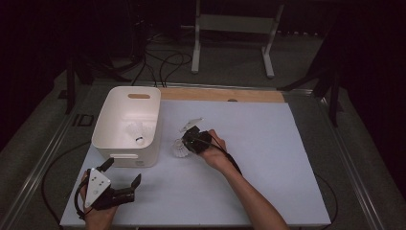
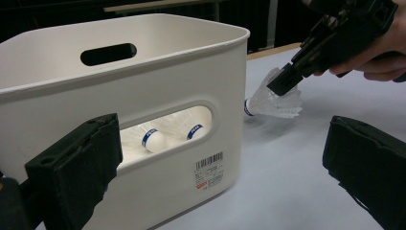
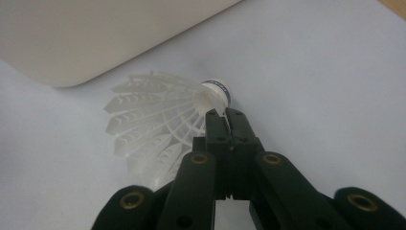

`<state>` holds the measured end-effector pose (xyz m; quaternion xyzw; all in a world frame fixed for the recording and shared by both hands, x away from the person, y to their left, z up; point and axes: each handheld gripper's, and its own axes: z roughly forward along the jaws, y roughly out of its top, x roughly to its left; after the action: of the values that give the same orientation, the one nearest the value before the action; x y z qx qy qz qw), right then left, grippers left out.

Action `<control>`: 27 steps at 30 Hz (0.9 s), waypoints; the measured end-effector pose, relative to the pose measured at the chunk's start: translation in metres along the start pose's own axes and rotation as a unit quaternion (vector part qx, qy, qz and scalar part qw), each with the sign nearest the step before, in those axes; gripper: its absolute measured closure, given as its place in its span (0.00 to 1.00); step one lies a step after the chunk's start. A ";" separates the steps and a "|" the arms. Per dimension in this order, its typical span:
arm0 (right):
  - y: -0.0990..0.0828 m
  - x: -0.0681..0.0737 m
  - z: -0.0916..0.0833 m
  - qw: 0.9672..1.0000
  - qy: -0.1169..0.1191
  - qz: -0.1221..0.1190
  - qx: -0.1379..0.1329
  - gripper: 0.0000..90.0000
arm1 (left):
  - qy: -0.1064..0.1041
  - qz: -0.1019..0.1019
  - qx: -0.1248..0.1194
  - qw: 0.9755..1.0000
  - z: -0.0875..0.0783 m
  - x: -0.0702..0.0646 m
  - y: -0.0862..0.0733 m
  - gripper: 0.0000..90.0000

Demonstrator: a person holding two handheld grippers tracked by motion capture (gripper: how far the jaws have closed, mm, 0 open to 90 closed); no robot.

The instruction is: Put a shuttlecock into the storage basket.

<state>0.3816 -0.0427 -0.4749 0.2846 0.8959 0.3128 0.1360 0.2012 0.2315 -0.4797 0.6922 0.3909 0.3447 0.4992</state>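
The right gripper [image 3: 225,115] clenched the white feathered shuttlecock [image 3: 153,129] beside the white plastic bin [image 1: 125,125]. The left gripper [image 1: 123,173] rested released, holding nothing.

White bin [image 1: 125,125] blocks table's [image 1: 268,158] left part; shuttlecock [image 1: 180,150] just beside its right wall; right half open.
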 end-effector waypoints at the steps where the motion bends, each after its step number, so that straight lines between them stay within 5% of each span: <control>1: 0.000 0.000 -0.001 1.000 0.000 -0.001 -0.001 1.00 | 0.000 0.000 0.000 1.000 0.000 0.000 0.000 0.00; 27: 0.001 -0.001 -0.019 1.000 -0.008 0.003 -0.018 1.00 | 0.000 0.000 -0.001 1.000 0.000 0.000 0.000 0.00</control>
<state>0.3746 -0.0516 -0.4589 0.2874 0.8883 0.3268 0.1467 0.2012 0.2312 -0.4799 0.6916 0.3908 0.3449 0.5000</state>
